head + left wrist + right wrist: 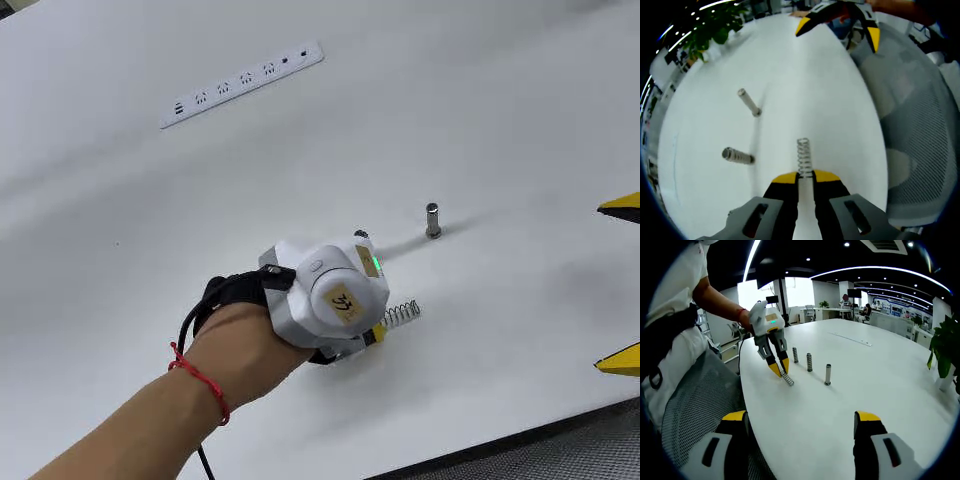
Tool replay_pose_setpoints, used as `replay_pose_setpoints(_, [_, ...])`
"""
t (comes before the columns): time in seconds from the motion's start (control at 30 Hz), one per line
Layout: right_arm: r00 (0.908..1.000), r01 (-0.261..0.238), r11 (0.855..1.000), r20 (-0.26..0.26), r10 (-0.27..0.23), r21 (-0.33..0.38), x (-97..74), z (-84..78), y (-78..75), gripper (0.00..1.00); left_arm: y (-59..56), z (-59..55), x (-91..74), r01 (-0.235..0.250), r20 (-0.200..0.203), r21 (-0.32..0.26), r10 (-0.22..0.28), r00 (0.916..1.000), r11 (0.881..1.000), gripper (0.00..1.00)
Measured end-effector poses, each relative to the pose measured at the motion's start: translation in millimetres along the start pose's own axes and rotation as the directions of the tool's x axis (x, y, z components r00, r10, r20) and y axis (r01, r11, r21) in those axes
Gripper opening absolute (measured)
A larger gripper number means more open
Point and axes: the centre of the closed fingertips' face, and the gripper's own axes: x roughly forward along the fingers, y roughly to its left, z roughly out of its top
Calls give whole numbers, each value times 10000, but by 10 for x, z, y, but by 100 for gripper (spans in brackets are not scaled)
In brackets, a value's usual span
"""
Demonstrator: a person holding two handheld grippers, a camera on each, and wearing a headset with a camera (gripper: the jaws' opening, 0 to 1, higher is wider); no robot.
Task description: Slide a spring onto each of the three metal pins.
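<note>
we are on the last of the three pins. our left gripper (805, 176) is pinched narrow on the near end of a spring (803, 156), which sticks straight out ahead of the yellow tips, low over the white table (480, 100); whether it touches the top we cannot tell. in the right gripper view, two pins just beyond the left gripper already wear coils: the nearer sprung pin (795, 355) and the second sprung pin (809, 362). the bare pin (828, 375) stands furthest from that gripper along the row. seen from the left gripper it lies ahead and to the left, well apart from the spring's free end. our right gripper (801, 417) holds nothing, its jaws spread wide, off to the side of the work.

next, we judge, the spring must be tipped upright, its open end brought over the bare pin's top and lowered squarely; a tilted coil would likely catch on the edge.

the spring is thin bright wire in an open helix, light and springy, so a grip on one end could let it pivot. the pin is a smooth, shiny metal cylinder, upright on the flat matte top.
</note>
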Motion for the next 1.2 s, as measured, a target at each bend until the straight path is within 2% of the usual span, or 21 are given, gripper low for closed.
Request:
replay_pose_setpoints(0.17, [10000, -33, 10000, 3, 33, 23, 7, 16, 5, 87, -20, 35, -22, 74, 301, -340, -64, 9995, 9994, 10])
replay_pose_setpoints(0.3, [9998, -182, 9997, -89, 184, 148, 29, 35, 55, 83, -29, 63, -29, 80, 521, -524, -52, 9986, 9986, 10])
replay_pose_setpoints(0.43, [9995, -295, 9993, -100, 297, 215, 43, 93, 105, 82, -68, 141, -85, 157, 978, -819, -77, 9952, 9965, 10])
replay_pose_setpoints(0.57, [9995, -321, 9989, -30, 322, 331, 29, 183, 114, 81, -77, 222, -173, 79, 1430, -962, 60, 9897, 9953, 10])
replay_pose_setpoints(0.7, [9995, -309, 9991, 39, 308, 296, -8, 296, 92, 80, -57, 331, -312, -63, 2150, -1317, 347, 9760, 9913, 10])
replay_pose_setpoints(0.83, [9992, -331, 9991, 232, 325, 249, -41, 486, 95, 79, -37, 412, -465, -219, 2819, -1634, 679, 9570, 9863, 10])
replay_pose_setpoints(0.97, [9982, -380, 9989, 475, 366, 279, -48, 687, 121, 76, -15, 480, -627, -413, 3466, -1973, 1090, 9317, 9795, 10])
replay_pose_setpoints(1.03, [9962, -465, 9980, 757, 432, 419, -36, 824, 150, 73, -5, 500, -720, -487, 3761, -2224, 1318, 9171, 9737, 10])
replay_pose_setpoints(1.07, [9946, -516, 9971, 926, 463, 556, -24, 904, 164, 72, -2, 522, -778, -494, 4004, -2367, 1438, 9050, 9703, 10])
replay_pose_setpoints(1.1, [9943, -532, 9966, 962, 470, 626, -15, 943, 169, 70, -1, 534, -818, -488, 4139, -2493, 1520, 8975, 9672, 10])
replay_pose_setpoints(1.13, [9935, -490, 9959, 1058, 409, 755, -1, 1000, 160, 68, 5, 549, -878, -538, 4309, -2609, 1662, 8870, 9639, 10])
replay_pose_setpoints(1.2, [9887, -384, 9925, 1486, 209, 1157, 20, 1127, 140, 62, 8, 572, -955, -595, 4545, -2723, 1829, 8718, 9604, 10])
